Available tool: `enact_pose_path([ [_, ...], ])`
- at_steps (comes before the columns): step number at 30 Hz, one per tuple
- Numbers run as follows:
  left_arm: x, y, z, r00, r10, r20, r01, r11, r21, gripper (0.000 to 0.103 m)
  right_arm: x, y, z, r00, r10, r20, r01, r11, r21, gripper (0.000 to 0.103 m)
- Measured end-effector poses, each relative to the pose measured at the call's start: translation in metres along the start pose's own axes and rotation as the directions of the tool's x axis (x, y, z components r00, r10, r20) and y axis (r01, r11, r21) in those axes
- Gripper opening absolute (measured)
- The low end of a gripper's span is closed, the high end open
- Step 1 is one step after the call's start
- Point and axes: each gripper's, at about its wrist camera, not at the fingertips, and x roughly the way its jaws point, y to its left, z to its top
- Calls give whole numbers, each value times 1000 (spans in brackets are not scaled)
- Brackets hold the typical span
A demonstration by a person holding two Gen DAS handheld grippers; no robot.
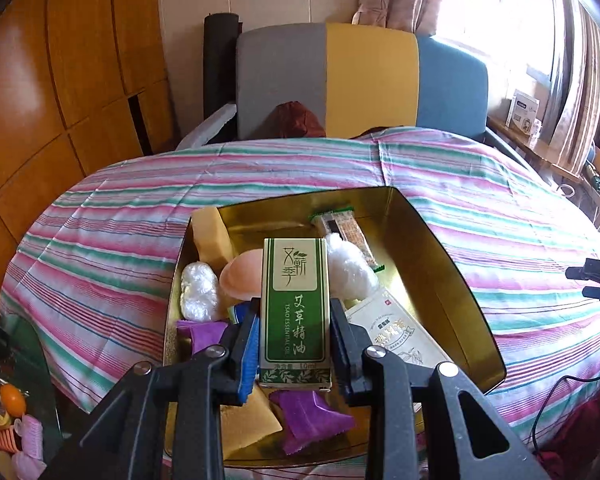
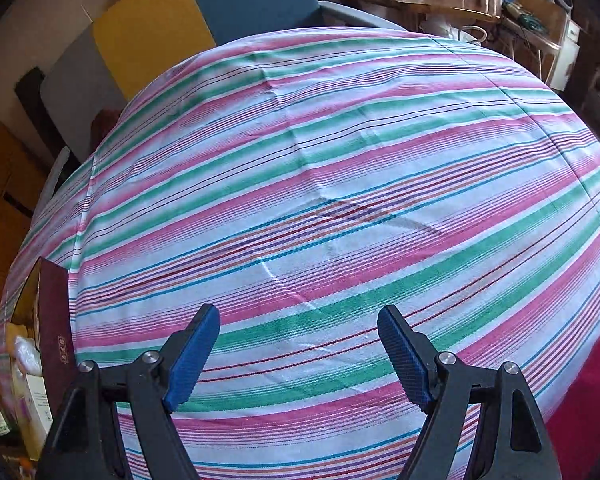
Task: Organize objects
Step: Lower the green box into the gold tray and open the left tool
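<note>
1. Your left gripper [image 1: 295,320] pinches the green essential-oil box [image 1: 294,312] between its two blue-padded fingers [image 1: 249,344], one pad flat on each long side of the carton

2. The box stands upright in that grip, its label facing the left wrist camera, and it hangs over the gold tin [image 1: 432,248] rather than resting among the contents

3. The tin sits on the striped cloth [image 1: 112,240] that covers the table, with its near end under your left gripper

4. Inside the tin lie two white crinkly bundles [image 1: 198,292], a peach round piece [image 1: 242,276], a yellow block [image 1: 212,236] leaning at the far left corner, a long snack wrapper [image 1: 346,228] at the back, purple wrappers [image 1: 308,420] at the front, and a white carton [image 1: 396,336] to the right of the box

5. Your right gripper [image 2: 299,354] is spread wide, its fingers [image 2: 192,360] well apart, holding nothing and touching nothing

6. It hovers over bare striped cloth [image 2: 340,184], and the tin's dark red outer wall [image 2: 54,320] shows at the left edge of the right wrist view, well apart from those fingers

7. A chair [image 1: 364,80] with grey, yellow and blue panels stands behind the table
</note>
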Motion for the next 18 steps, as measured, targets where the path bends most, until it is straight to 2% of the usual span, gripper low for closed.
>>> enact_pose_path([
  [6,19,1,-4,999,-15,-52,14,1000,-13,30,5,3,-2,1000,-9,-27,9,1000,-4,82],
  [18,45,5,-6,995,-26,-97,23,999,-30,30,16,1,-3,998,-41,-55,40,999,-11,84],
])
